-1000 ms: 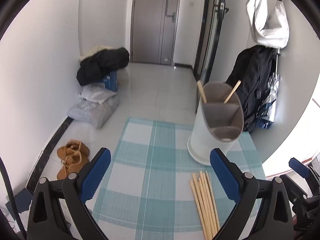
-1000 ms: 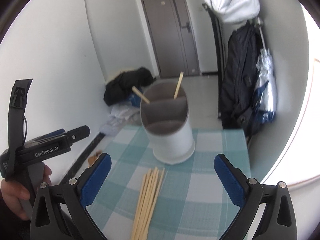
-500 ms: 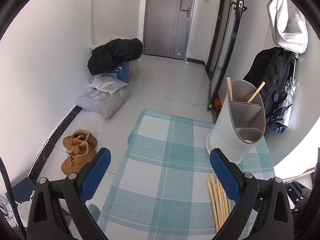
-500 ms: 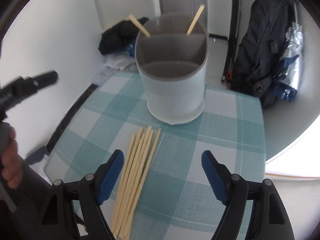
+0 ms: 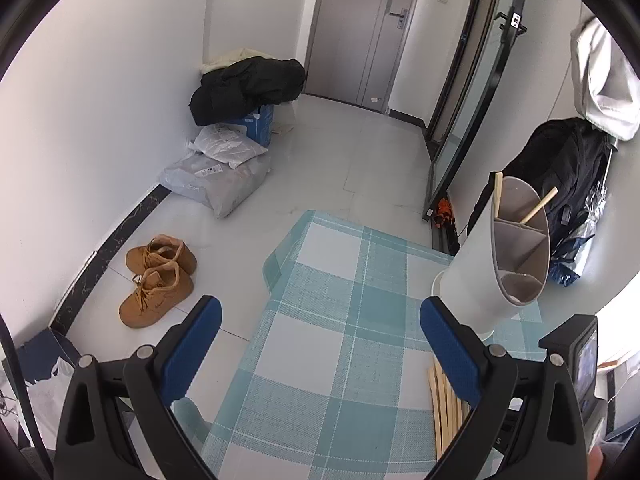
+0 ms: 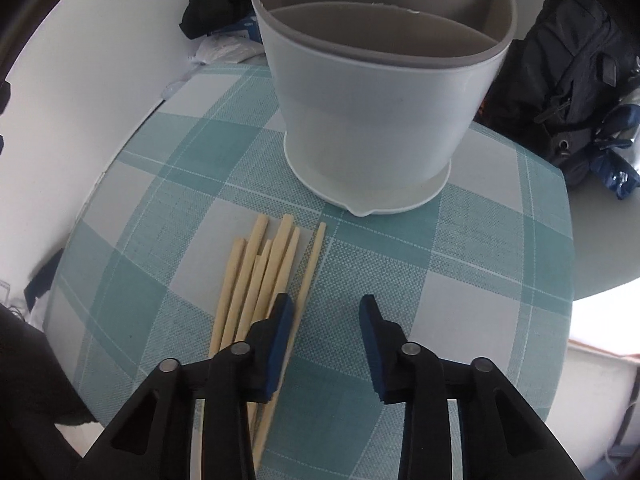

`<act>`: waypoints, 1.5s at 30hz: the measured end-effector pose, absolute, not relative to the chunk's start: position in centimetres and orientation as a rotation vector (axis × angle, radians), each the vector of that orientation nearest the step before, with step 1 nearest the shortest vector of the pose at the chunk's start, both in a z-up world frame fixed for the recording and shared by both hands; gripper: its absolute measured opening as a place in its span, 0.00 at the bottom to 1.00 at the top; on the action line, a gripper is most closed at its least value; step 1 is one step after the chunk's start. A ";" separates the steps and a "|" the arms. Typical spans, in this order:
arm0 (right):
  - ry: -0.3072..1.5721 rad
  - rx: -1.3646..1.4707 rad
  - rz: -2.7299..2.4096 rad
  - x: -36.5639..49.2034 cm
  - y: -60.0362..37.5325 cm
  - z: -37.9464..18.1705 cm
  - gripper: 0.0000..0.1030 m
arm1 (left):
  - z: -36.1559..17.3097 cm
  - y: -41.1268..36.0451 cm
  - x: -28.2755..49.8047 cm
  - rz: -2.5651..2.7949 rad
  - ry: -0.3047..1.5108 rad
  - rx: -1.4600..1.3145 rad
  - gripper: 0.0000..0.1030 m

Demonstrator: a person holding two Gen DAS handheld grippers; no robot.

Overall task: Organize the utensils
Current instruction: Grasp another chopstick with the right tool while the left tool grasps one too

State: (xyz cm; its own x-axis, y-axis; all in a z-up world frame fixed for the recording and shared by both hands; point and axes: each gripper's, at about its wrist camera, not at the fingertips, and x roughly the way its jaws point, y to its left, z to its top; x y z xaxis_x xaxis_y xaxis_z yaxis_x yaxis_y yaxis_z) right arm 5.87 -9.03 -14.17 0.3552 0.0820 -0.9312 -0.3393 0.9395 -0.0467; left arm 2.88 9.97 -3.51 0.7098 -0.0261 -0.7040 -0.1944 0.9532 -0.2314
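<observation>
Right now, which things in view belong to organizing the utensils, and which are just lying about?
Belongs to the job:
loose chopsticks
utensil holder
right tool, open over the chopsticks

Just lying about:
tan shoes
black jacket
grey parcels
black backpack

Home entryway: shoes point(image 5: 158, 280), door point(image 5: 360, 32), checked tablecloth point(image 5: 340, 320).

1. The table point(image 6: 500, 240) is covered by a teal-and-white checked cloth point(image 5: 340, 320).
2. A white utensil holder point(image 6: 380, 120) stands upright on it, straight ahead of the right hand-held gripper point(image 6: 326, 320).
3. A loose bundle of wooden chopsticks point(image 6: 264, 280) lies flat between that holder and the gripper, near the holder's base, and seems to pass under the gripper's left finger.
</observation>
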 end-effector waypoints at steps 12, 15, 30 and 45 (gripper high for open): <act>1.190 -0.302 0.289 7.4 -7.4 -14.4 0.24 | -3.7 10.6 3.1 0.104 0.793 -0.328 0.94; 1.170 -0.306 0.302 8.3 -6.4 -14.4 0.19 | -4.0 10.9 3.2 0.115 0.803 -0.323 0.94; 1.028 0.063 0.369 5.3 -11.6 -10.7 0.05 | -7.3 8.2 3.5 0.068 0.974 -0.245 0.94; 0.876 0.440 0.310 2.7 -21.3 -7.8 0.05 | -11.9 1.7 3.6 -0.116 1.242 -0.143 0.94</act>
